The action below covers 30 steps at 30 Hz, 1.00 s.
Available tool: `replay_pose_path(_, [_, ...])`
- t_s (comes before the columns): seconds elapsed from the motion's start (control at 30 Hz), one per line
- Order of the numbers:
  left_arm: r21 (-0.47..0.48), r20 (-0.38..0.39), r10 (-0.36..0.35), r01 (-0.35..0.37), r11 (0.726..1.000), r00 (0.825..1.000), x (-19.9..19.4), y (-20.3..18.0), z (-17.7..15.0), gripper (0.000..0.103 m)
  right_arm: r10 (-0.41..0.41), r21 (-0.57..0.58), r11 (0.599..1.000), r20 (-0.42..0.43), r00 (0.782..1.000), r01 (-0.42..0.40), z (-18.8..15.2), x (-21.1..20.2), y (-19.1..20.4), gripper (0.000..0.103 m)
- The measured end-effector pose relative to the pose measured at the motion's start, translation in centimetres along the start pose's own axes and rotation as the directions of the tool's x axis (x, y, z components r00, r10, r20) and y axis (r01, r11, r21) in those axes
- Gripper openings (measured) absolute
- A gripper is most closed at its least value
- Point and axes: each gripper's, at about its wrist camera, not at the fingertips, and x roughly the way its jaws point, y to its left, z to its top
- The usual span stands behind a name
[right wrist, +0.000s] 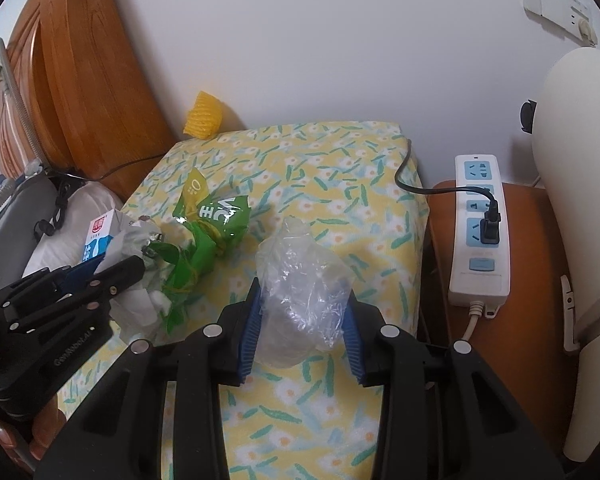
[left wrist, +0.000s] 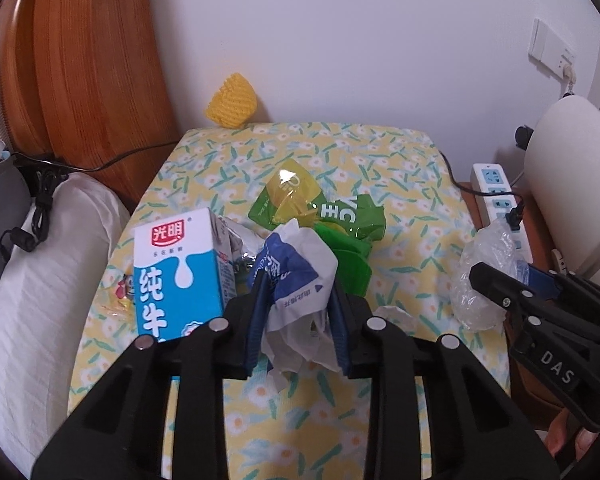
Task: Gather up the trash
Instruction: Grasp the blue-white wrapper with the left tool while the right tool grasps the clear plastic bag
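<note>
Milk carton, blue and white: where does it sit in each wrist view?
Left wrist: milk carton, left of centre, beside the left claw.
Right wrist: far left, mostly hidden behind trash.
Shared landmark: green wrapper.

**Colours and patterns on the bedside surface**

Cloth cover (left wrist: 380, 152): pale yellow ground, white flowers with orange centres, teal-green leaf strokes.
Milk carton (left wrist: 180, 276): white top, blue lower half with a white drip shape, red logo patch, white characters.
Crumpled wrapper (left wrist: 300, 280): white with dark blue panels and white print.
Snack bag (left wrist: 320, 208): bright green, yellow-green translucent corner, white lettering.
Plastic bag (right wrist: 300, 292): clear, colourless, glinting creases.
Foam net (left wrist: 232, 100): yellow, lattice texture.
Power strip (right wrist: 480, 232): white body, light blue socket faces, black plug.
Headboard (left wrist: 92, 60): orange-brown wood grain.
Both gripper frames black; pads (right wrist: 248, 328) blue, ribbed.
Wall white.
</note>
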Motion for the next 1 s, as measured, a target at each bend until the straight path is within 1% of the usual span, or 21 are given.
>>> replay_pose_path(0.23, [0.014, 0.066, -0.018, 0.017, 1.0, 0.998, -4.3, 0.0, -0.6, 0.029, -0.001, -0.013, 1.0, 0.003, 1.0, 0.001, -0.1, -0.7, 0.2, 0.038])
replay_pose_path(0.3, [0.016, 0.085, -0.015, 0.014, 1.0, 0.996, -6.4, 0.4, -1.5, 0.029, 0.004, -0.028, 1.0, 0.002, 1.0, -0.004, -0.1, -1.2, 0.8, 0.038])
replay_pose_path(0.37, [0.01, 0.098, -0.008, 0.007, 1.0, 0.995, -8.5, 1.1, -2.7, 0.029, 0.027, -0.058, 0.998, 0.002, 1.0, -0.027, -0.2, -2.4, 2.1, 0.038])
replay_pose_path(0.5, [0.013, 0.092, 0.021, -0.022, 1.0, 0.996, -12.3, 2.7, -6.4, 0.029, 0.083, -0.118, 0.989, -0.02, 0.996, -0.084, -1.8, -4.8, 4.5, 0.038])
replay_pose_path(0.57, [0.015, 0.06, 0.036, -0.037, 0.999, 0.998, -13.4, 3.6, -8.5, 0.029, 0.112, -0.157, 0.98, -0.051, 0.992, -0.118, -3.6, -6.5, 5.9, 0.038])
replay_pose_path(0.67, [0.014, 0.002, 0.036, -0.036, 0.999, 0.999, -14.8, 5.0, -12.6, 0.029, 0.136, -0.208, 0.966, -0.108, 0.985, -0.156, -6.3, -8.0, 7.7, 0.038])
replay_pose_path(0.7, [0.015, -0.015, 0.037, -0.037, 0.999, 0.999, -15.0, 5.2, -13.7, 0.029, 0.15, -0.232, 0.956, -0.151, 0.977, -0.182, -8.3, -8.6, 8.5, 0.038])
replay_pose_path(0.73, [0.016, -0.03, 0.039, -0.038, 0.999, 0.999, -15.4, 5.6, -15.1, 0.029, 0.155, -0.243, 0.95, -0.175, 0.972, -0.195, -9.4, -9.0, 9.1, 0.038])
replay_pose_path(0.8, [0.021, -0.048, 0.039, -0.038, 0.999, 0.998, -16.0, 6.0, -17.5, 0.029, 0.162, -0.271, 0.935, -0.244, 0.956, -0.228, -13.0, -9.6, 10.0, 0.038])
replay_pose_path(0.83, [0.019, -0.058, 0.038, -0.037, 0.999, 0.998, -16.1, 6.2, -18.5, 0.029, 0.162, -0.278, 0.931, -0.265, 0.95, -0.236, -14.2, -9.7, 10.3, 0.038])
replay_pose_path(0.9, [0.005, -0.087, 0.03, -0.03, 1.0, 0.996, -16.2, 6.6, -20.9, 0.029, 0.15, -0.286, 0.924, -0.341, 0.928, -0.255, -18.0, -9.6, 10.7, 0.038])
replay_pose_path(0.93, [-0.003, -0.102, 0.029, -0.03, 1.0, 0.994, -16.1, 6.8, -21.7, 0.029, 0.146, -0.283, 0.923, -0.365, 0.919, -0.259, -19.2, -9.4, 10.9, 0.038])
replay_pose_path(1.0, [-0.021, -0.142, 0.021, -0.024, 0.999, 0.99, -15.5, 7.2, -23.4, 0.029, 0.146, -0.258, 0.924, -0.442, 0.885, -0.281, -22.5, -8.6, 10.9, 0.038])
